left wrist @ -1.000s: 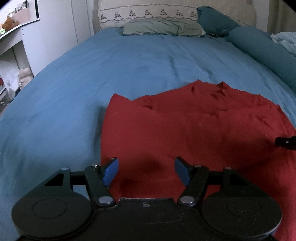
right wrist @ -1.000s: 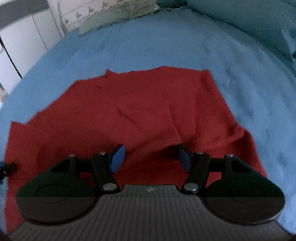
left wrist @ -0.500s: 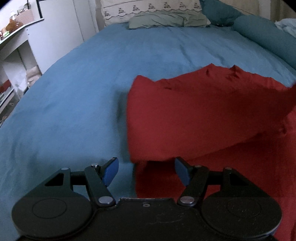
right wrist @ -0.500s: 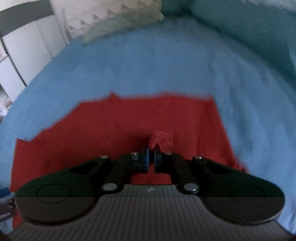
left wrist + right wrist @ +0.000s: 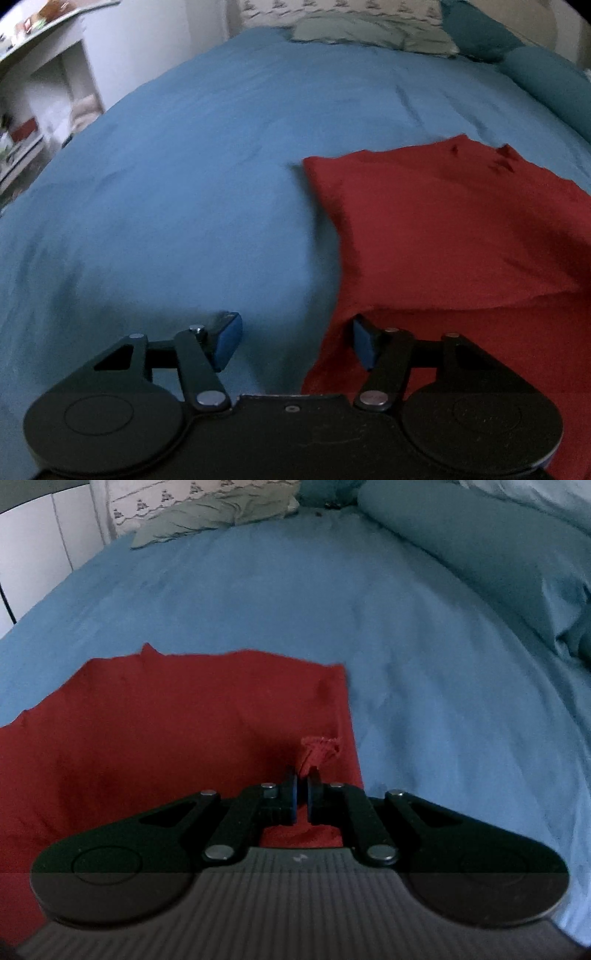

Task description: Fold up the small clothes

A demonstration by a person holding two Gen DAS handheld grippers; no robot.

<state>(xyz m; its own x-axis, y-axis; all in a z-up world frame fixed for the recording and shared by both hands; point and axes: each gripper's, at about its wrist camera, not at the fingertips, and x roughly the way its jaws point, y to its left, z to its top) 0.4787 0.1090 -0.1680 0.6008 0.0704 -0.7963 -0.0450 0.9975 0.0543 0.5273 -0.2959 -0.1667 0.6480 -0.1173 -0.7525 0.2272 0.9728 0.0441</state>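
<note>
A red garment (image 5: 454, 229) lies on the blue bedspread (image 5: 184, 166), its near part raised and doubled over the rest. My left gripper (image 5: 295, 341) is open and empty at the garment's left edge; its right finger (image 5: 364, 341) sits under the lifted red flap, its left finger over bare bedspread. In the right wrist view the red garment (image 5: 166, 731) spreads to the left. My right gripper (image 5: 302, 794) is shut on a bunched pinch of the garment's edge (image 5: 319, 749), held above the cloth.
Pillows (image 5: 369, 33) and a teal bolster (image 5: 546, 85) lie at the head of the bed. White shelves (image 5: 40, 103) stand left of the bed. A rumpled blue duvet (image 5: 517, 572) lies along the right side.
My right gripper closed on the garment's edge and lifted it, folding the near part over. My left gripper drifted left, so the garment now sits to its right.
</note>
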